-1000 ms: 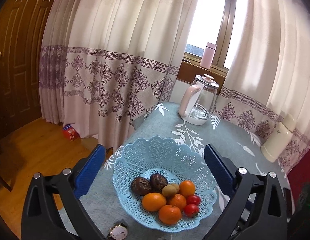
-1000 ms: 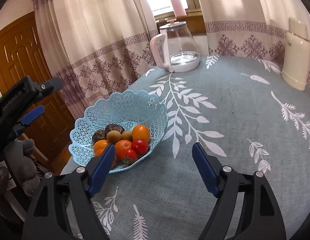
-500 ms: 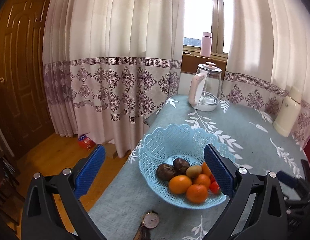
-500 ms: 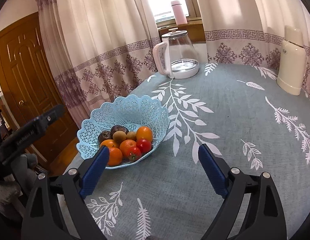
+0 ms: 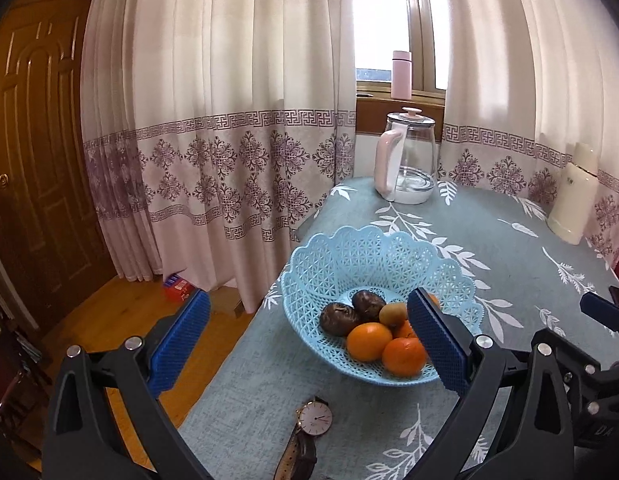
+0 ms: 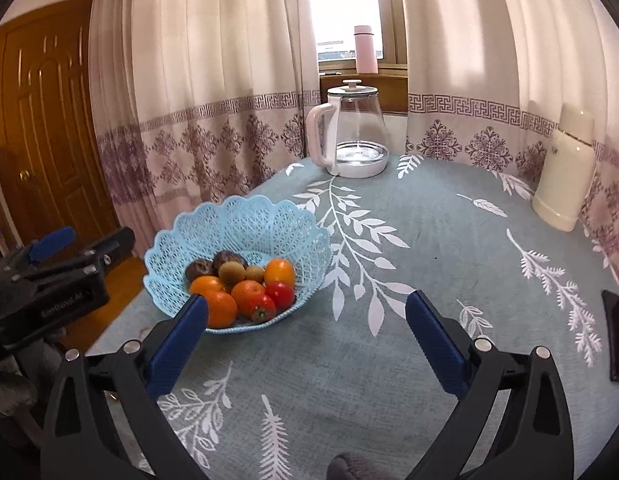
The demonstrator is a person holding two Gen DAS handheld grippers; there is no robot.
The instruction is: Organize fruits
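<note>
I see a table [image 6: 429, 240] covered with a grey-blue cloth printed with white leaf sprays. A pale blue lattice basket [image 6: 245, 220] sits near its left edge. At the far edge, by the curtains, stands a glass kettle [image 6: 355, 132] with a pink handle, and toward the far right corner a cream thermos [image 6: 565, 176]. A wristwatch [image 5: 313, 420] lies near the front left corner, just short of the basket. A dark phone [image 6: 618, 336] lies flat at the right edge.
</note>
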